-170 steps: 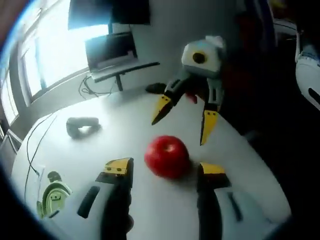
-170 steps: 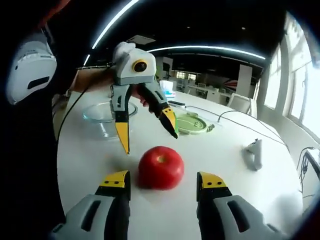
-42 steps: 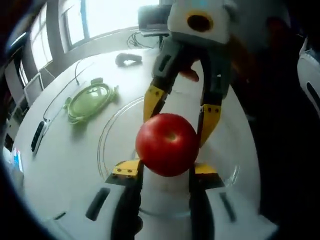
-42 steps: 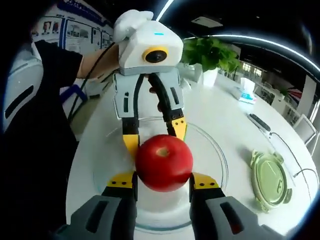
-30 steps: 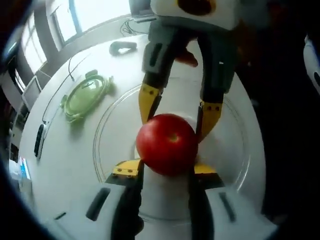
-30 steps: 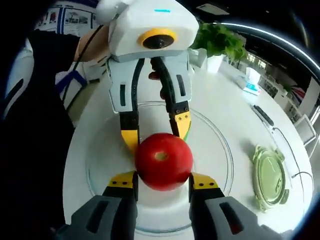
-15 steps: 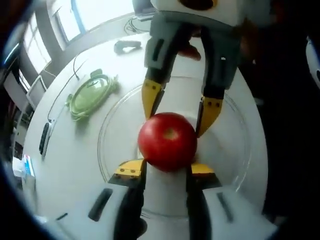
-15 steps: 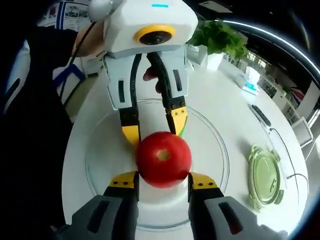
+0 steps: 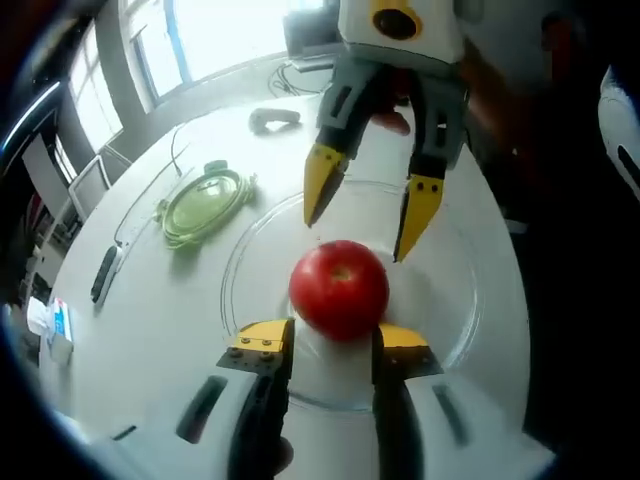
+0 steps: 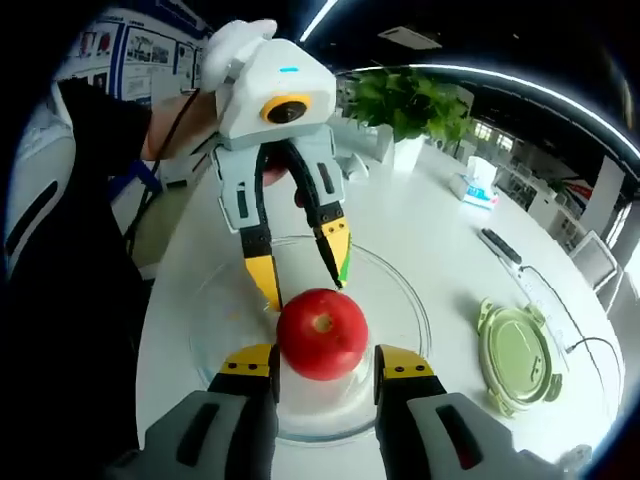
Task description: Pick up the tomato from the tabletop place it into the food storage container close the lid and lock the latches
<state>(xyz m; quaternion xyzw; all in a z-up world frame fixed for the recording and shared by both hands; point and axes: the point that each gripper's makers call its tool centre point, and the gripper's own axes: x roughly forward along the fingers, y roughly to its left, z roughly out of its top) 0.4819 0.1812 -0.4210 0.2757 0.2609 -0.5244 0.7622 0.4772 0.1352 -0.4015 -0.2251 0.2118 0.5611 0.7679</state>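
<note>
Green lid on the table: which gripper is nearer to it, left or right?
Right. The green lid lies off to the side of the right gripper; the left gripper is farther, beyond the tomato.

Daylight from the tall windows (image 9: 190, 40) beyond the left claw washed out the round white tabletop (image 9: 140, 300). Behind the right claw, curved ceiling light strips (image 10: 520, 85) glowed against darkness. Fisheye bending and softness increased toward both views' edges.
</note>
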